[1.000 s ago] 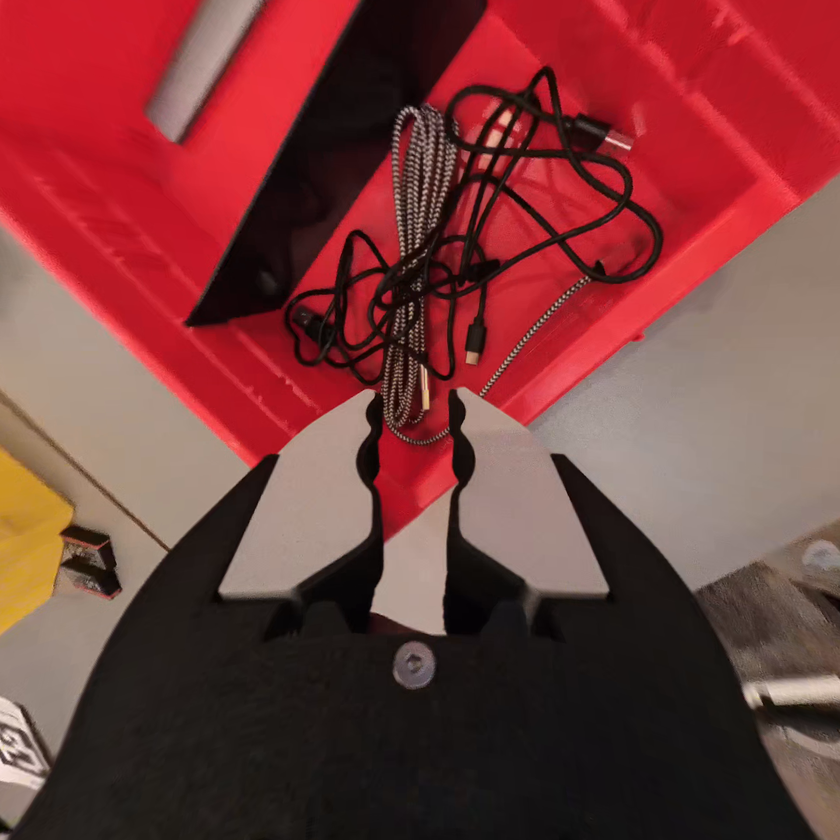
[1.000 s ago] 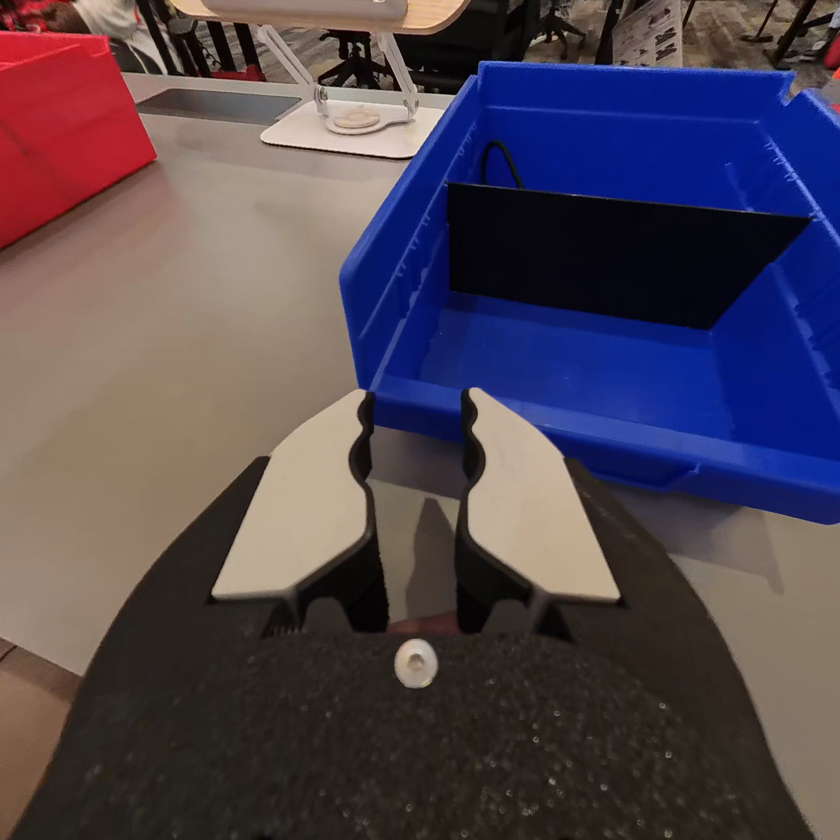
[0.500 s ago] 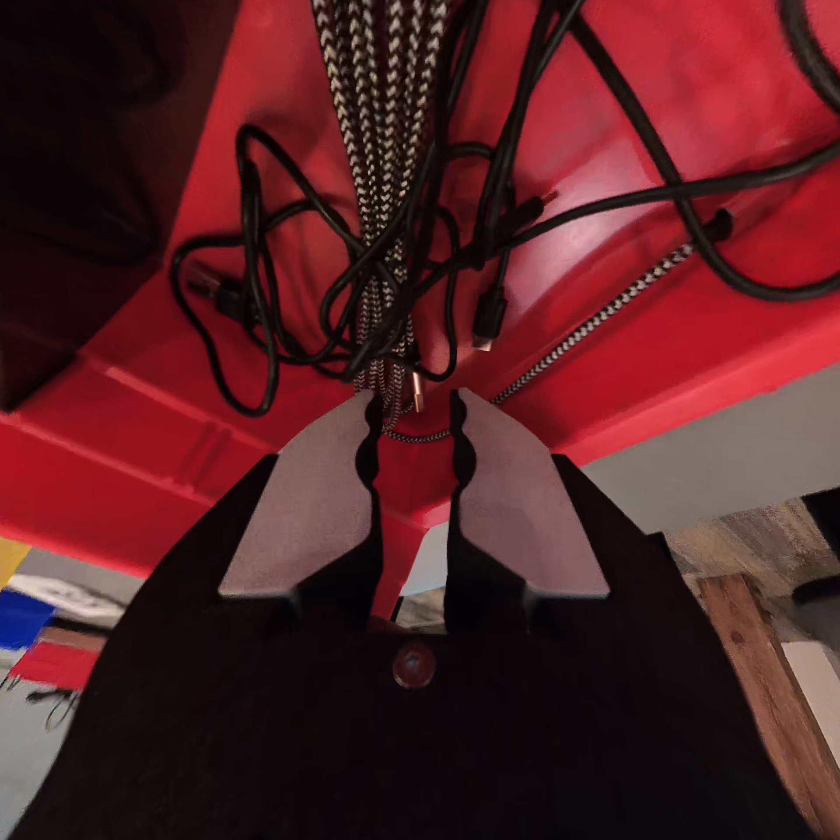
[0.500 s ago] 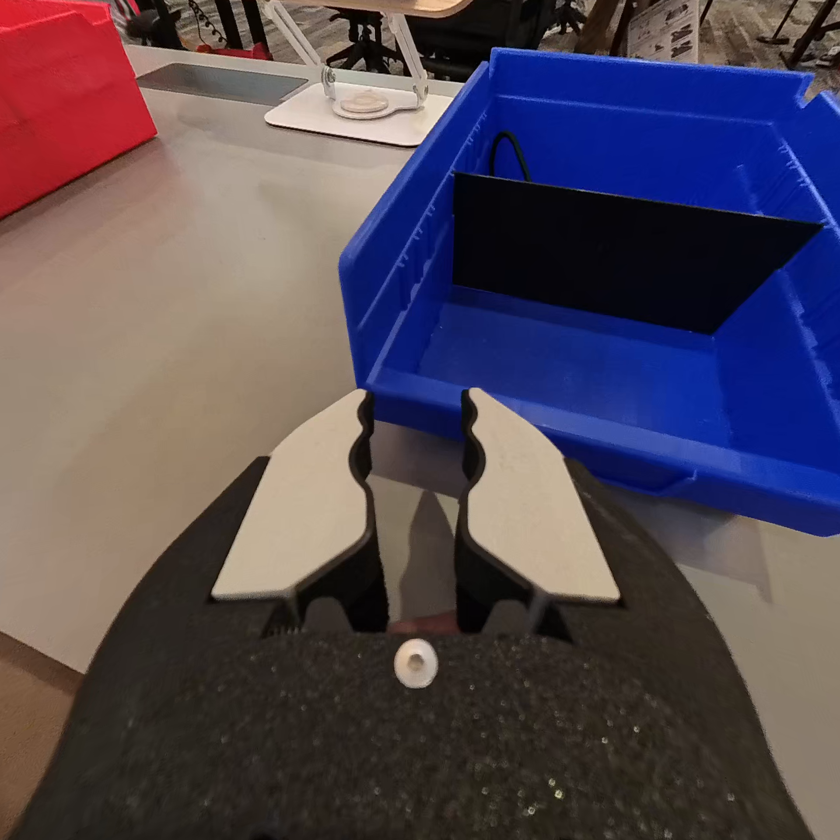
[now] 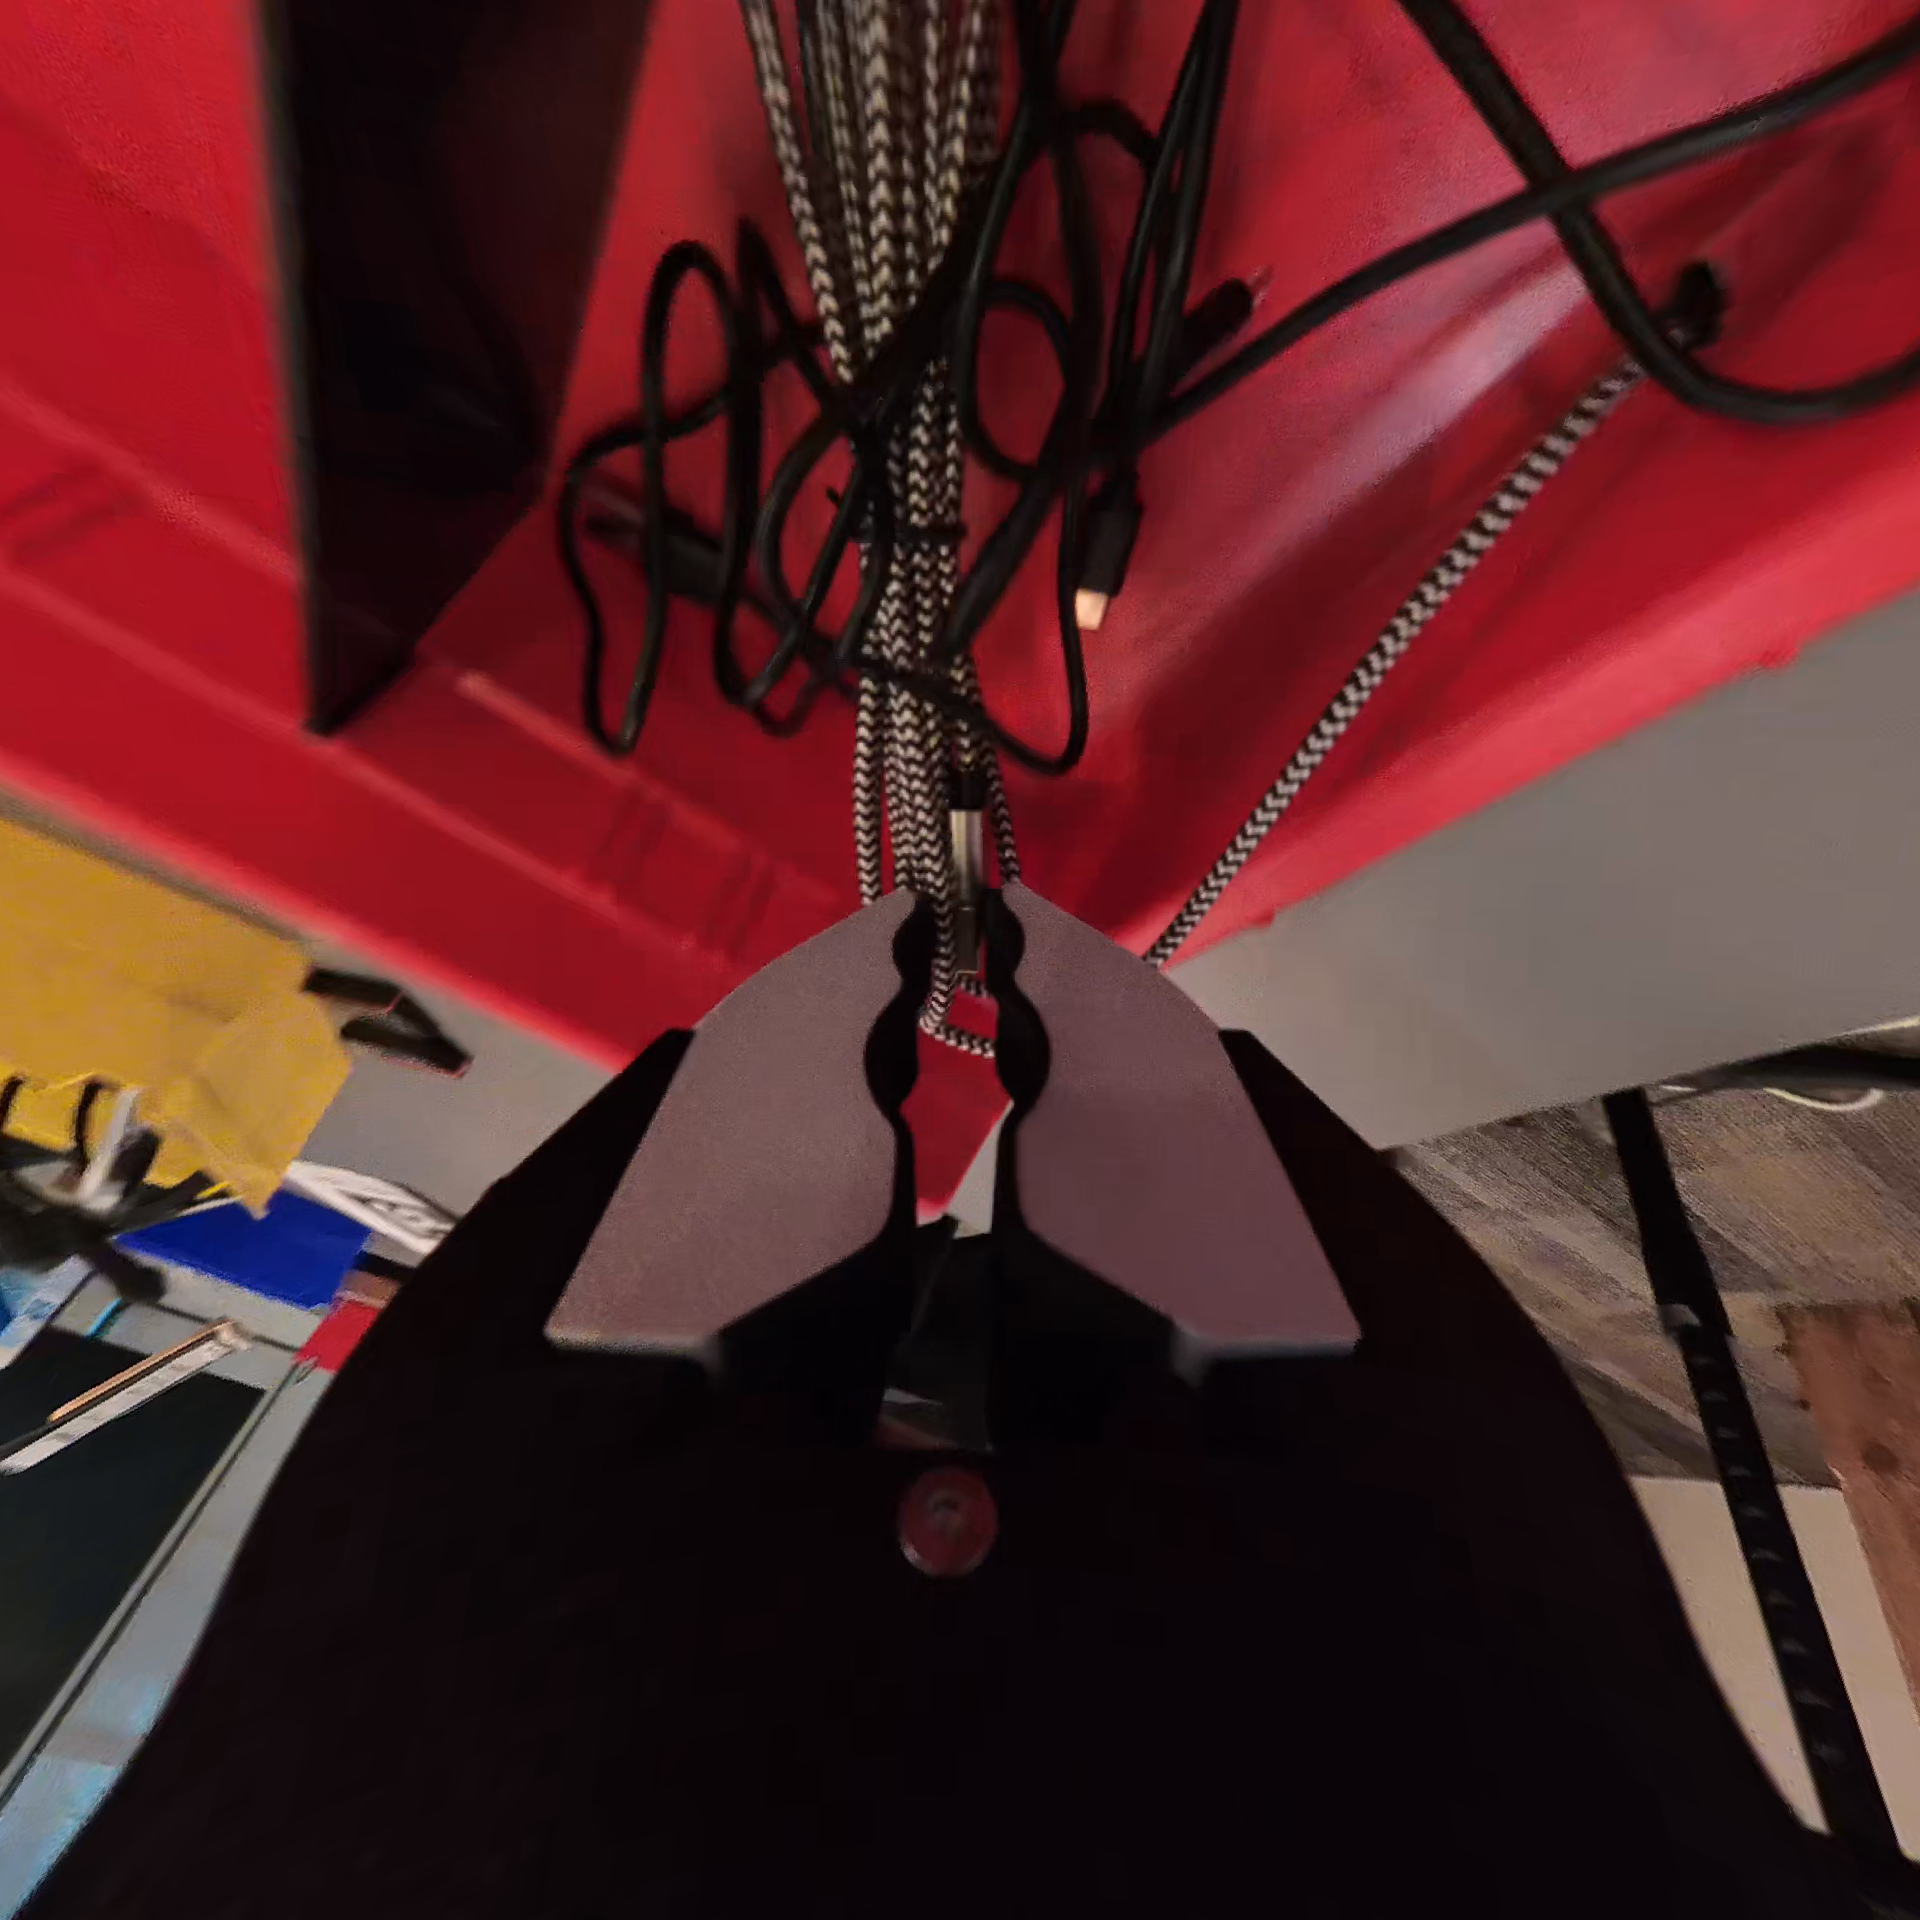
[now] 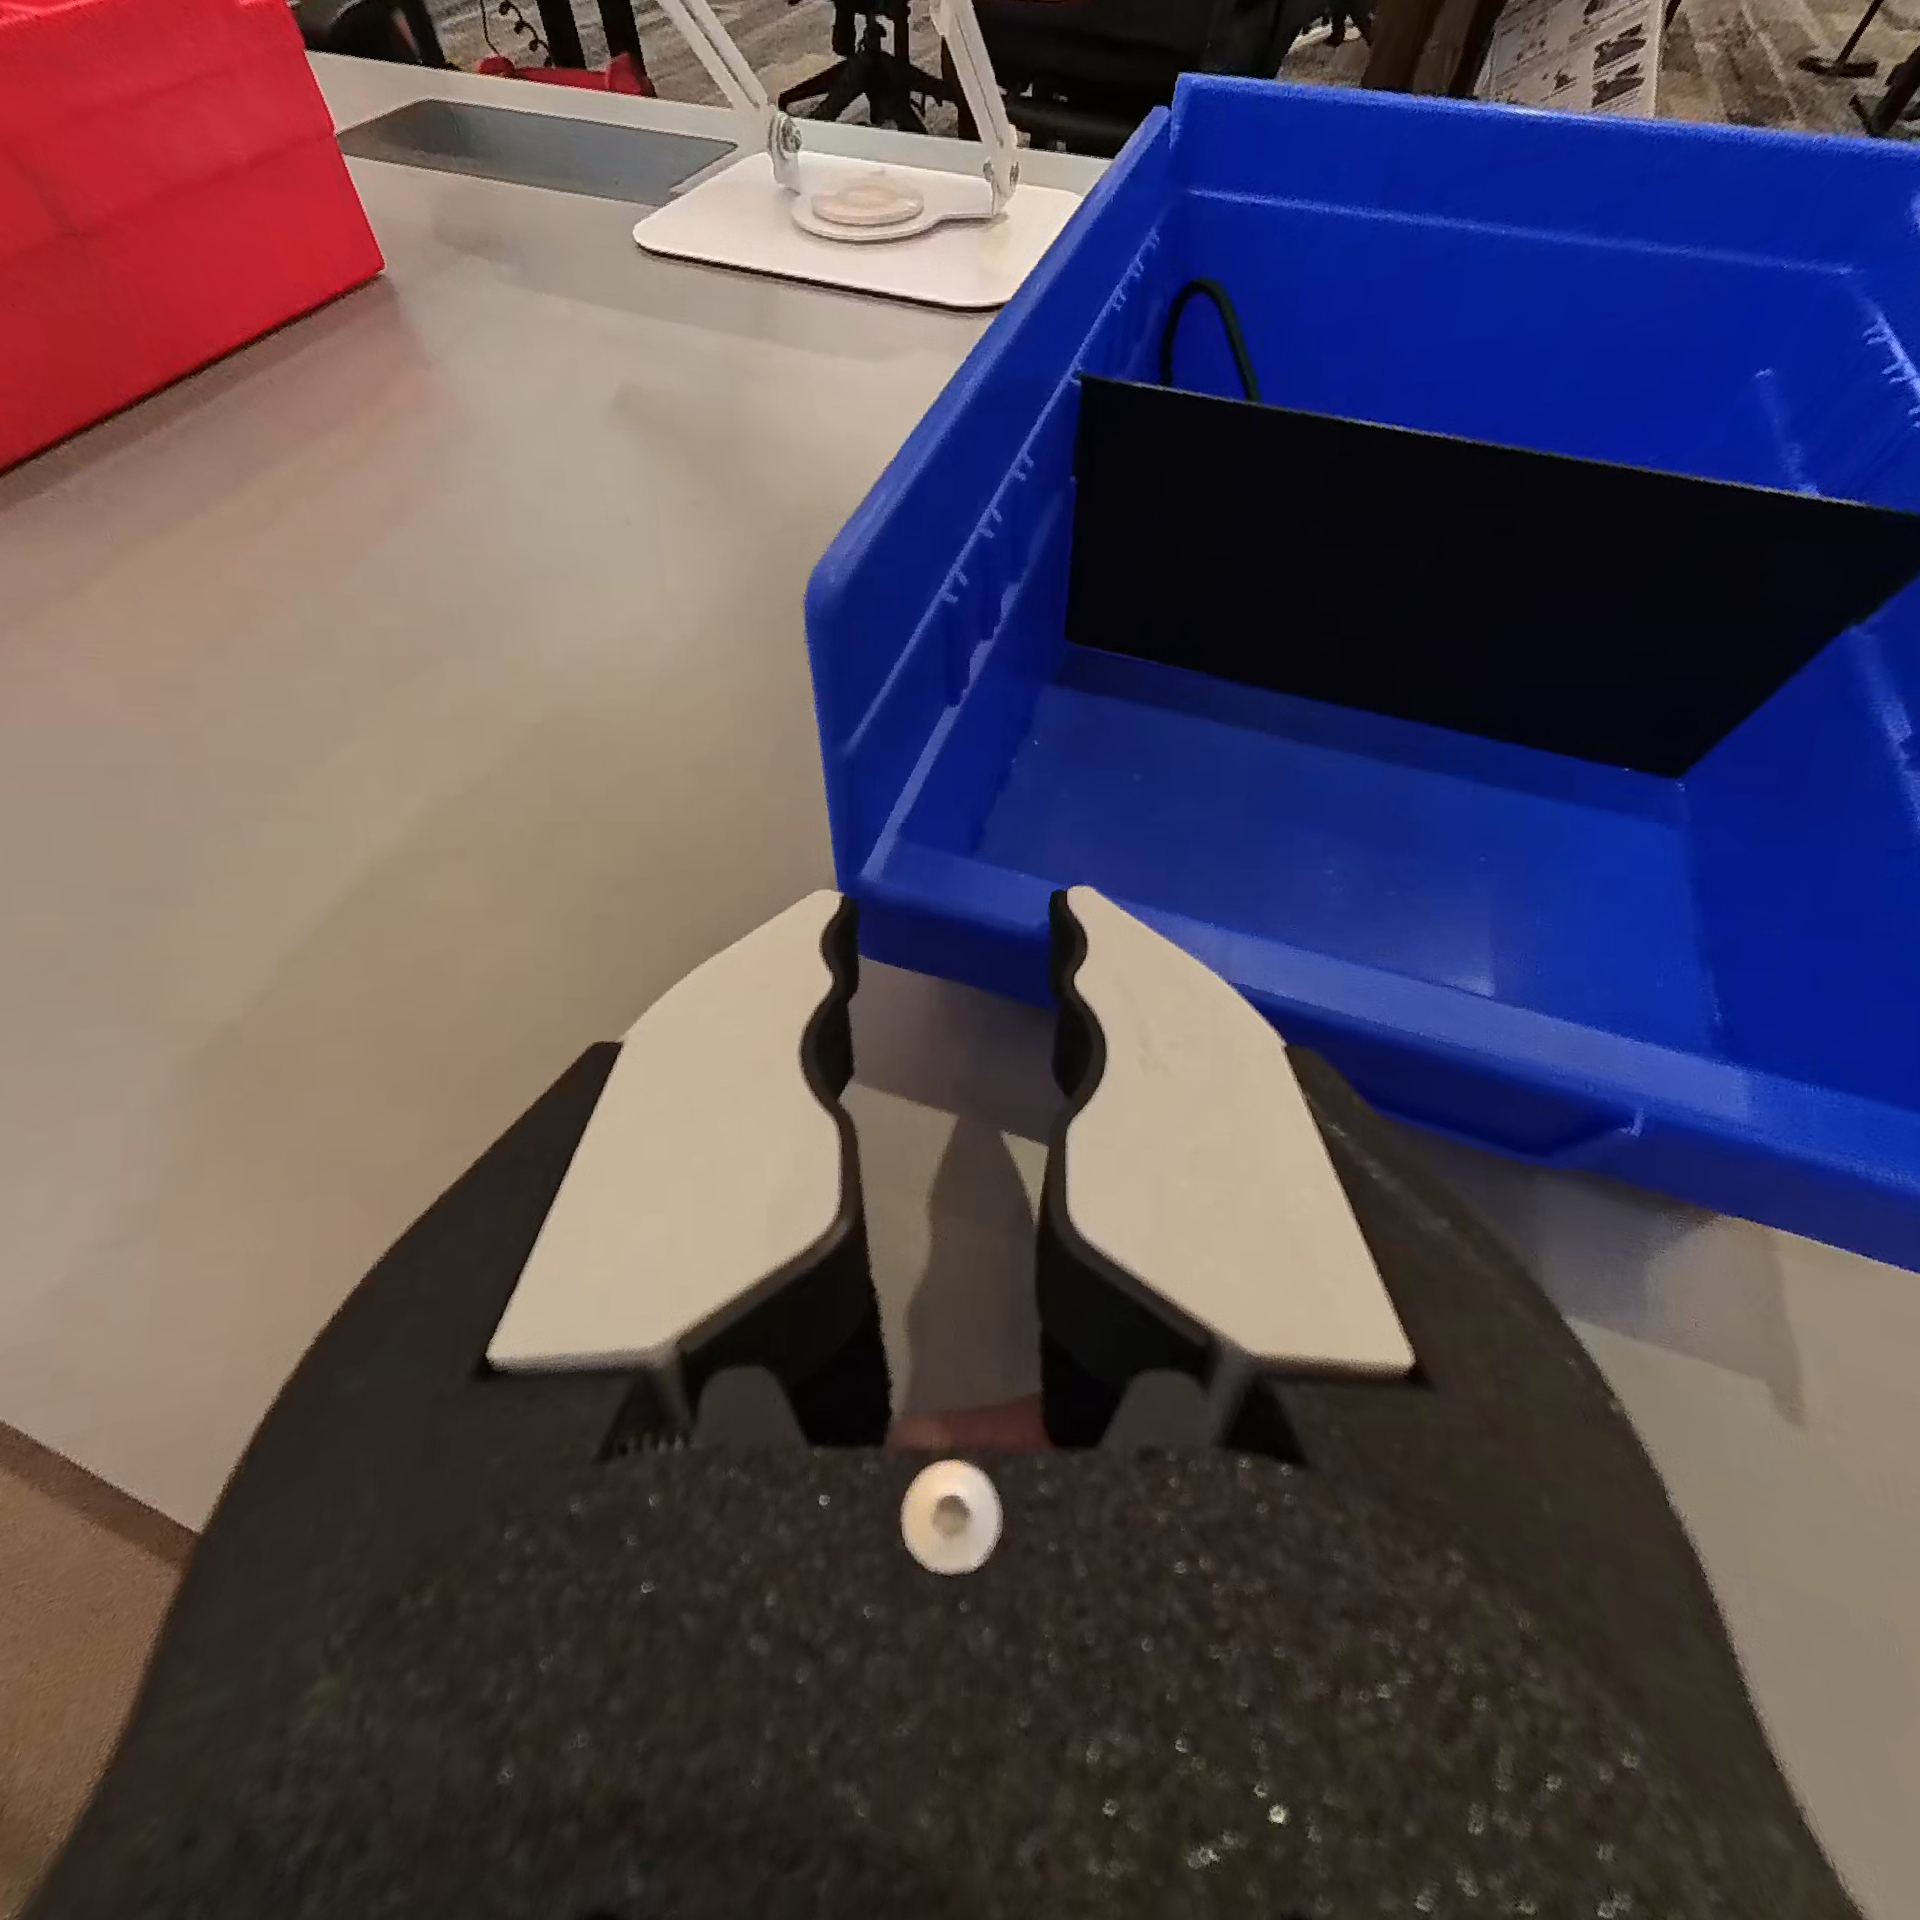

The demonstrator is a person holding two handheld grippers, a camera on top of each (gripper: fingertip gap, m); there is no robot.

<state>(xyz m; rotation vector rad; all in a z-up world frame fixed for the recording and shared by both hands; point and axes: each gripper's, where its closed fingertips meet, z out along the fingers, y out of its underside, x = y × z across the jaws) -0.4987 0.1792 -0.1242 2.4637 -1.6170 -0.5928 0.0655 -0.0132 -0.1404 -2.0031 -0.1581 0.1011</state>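
Cables lay tangled in the red bin, on the side of its black divider nearer the low front wall. Grey table lay bare and broad between that bin and the blue bin, leaving wide room to move. The blue bin's near compartment held nothing; behind its own black divider one thin black cord rose. A white stand sat at the table's far edge.

The left gripper reached over the red bin's front edge, its jaws drawn nearly together on the folded end of the braided cable, whose metal plug sat at the fingertips. Black cables looped around it; their number could not be told. The right gripper hung above the table just before the blue bin's near corner, jaws parted, holding nothing.
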